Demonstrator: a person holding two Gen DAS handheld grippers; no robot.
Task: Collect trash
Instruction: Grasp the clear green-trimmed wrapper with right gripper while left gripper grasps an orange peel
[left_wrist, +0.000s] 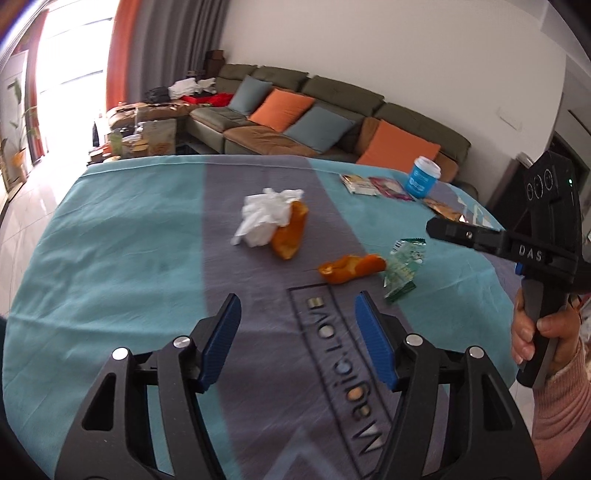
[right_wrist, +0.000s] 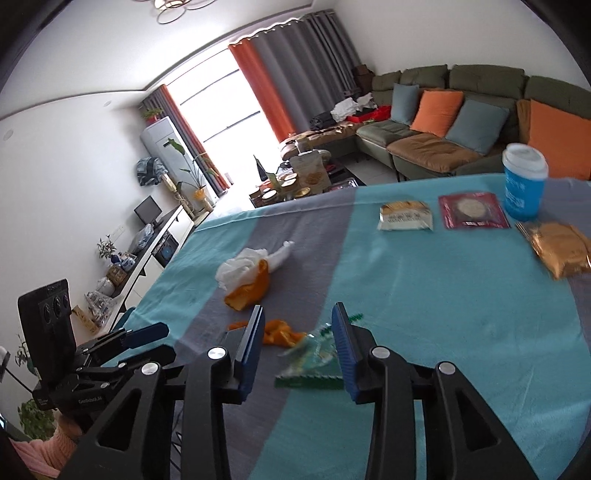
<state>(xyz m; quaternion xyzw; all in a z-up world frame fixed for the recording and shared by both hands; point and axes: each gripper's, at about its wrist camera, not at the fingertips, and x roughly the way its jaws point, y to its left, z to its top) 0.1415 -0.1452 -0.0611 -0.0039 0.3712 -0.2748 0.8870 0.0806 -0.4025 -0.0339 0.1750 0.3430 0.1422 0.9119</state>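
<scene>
Approaching the litter, the right gripper (right_wrist: 298, 350) hovers part-open and empty over a green wrapper (right_wrist: 314, 363). Just beside the wrapper lies orange peel (right_wrist: 282, 334); crumpled tissue (right_wrist: 243, 266) sits beyond. The left gripper (left_wrist: 297, 336), wide and empty, waits near the wrapper. Next, probably: lower and close.

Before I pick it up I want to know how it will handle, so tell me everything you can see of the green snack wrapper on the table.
The green snack wrapper is a thin, shiny plastic-looking packet, green and white with serrated edges and a clear patch. It looks empty, crumpled and partly lifted off the cloth. It lies on the grey stripe near the table's near edge, beside an orange peel that meets or nearly meets one end. In the right wrist view it sits between the open fingers of the right hand-held gripper, which does not appear to grip it.
</scene>
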